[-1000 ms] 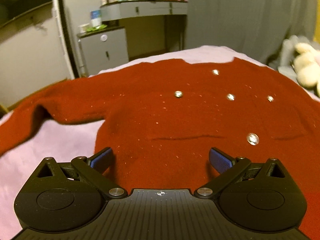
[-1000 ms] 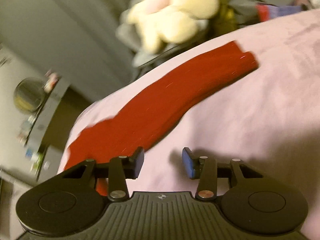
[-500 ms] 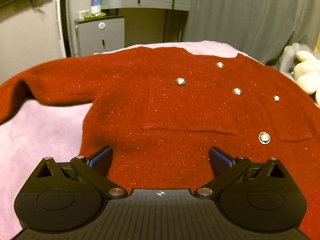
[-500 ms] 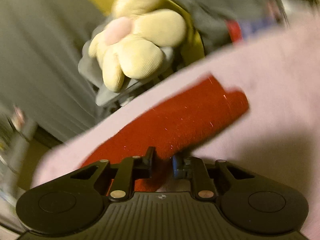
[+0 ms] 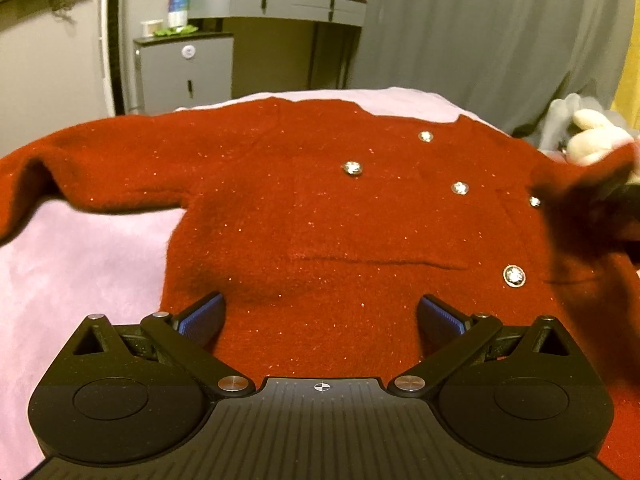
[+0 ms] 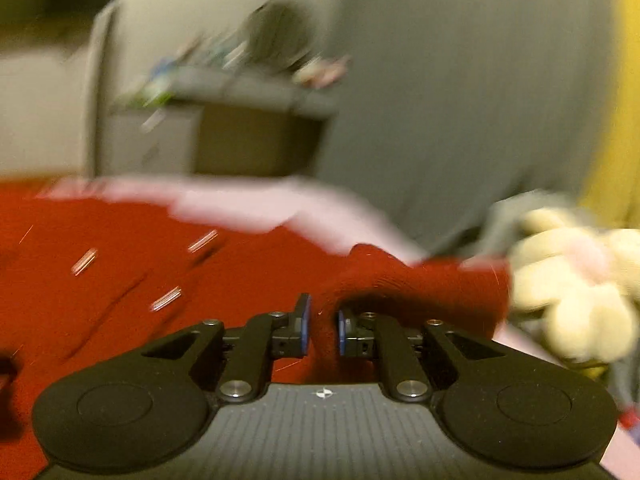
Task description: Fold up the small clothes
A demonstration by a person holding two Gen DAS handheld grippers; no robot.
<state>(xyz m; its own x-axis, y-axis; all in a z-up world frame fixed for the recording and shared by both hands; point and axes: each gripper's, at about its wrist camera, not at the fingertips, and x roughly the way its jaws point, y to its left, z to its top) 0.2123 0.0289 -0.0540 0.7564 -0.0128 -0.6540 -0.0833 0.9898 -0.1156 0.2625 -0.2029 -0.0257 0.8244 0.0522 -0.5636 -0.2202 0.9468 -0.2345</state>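
A small red knit cardigan (image 5: 320, 208) with shiny round buttons lies flat, front up, on a pink bedspread (image 5: 80, 264). My left gripper (image 5: 320, 316) is open and empty, just above the cardigan's hem. Its left sleeve (image 5: 80, 160) stretches out to the left. My right gripper (image 6: 322, 326) is shut on the cardigan's right sleeve (image 6: 420, 292) and carries it, lifted, over the body of the cardigan (image 6: 120, 280). In the left wrist view the raised sleeve and right gripper (image 5: 600, 192) show blurred at the right edge.
A cream plush toy (image 6: 572, 280) lies at the bed's right side, also in the left wrist view (image 5: 592, 140). Beyond the bed stand a grey dresser with bottles and a mirror (image 5: 280, 4), a small cabinet (image 5: 184, 72) and a grey curtain (image 5: 480, 32).
My right gripper closed on the right sleeve, lifted it and swung it left over the cardigan. My left gripper stayed open near the hem.
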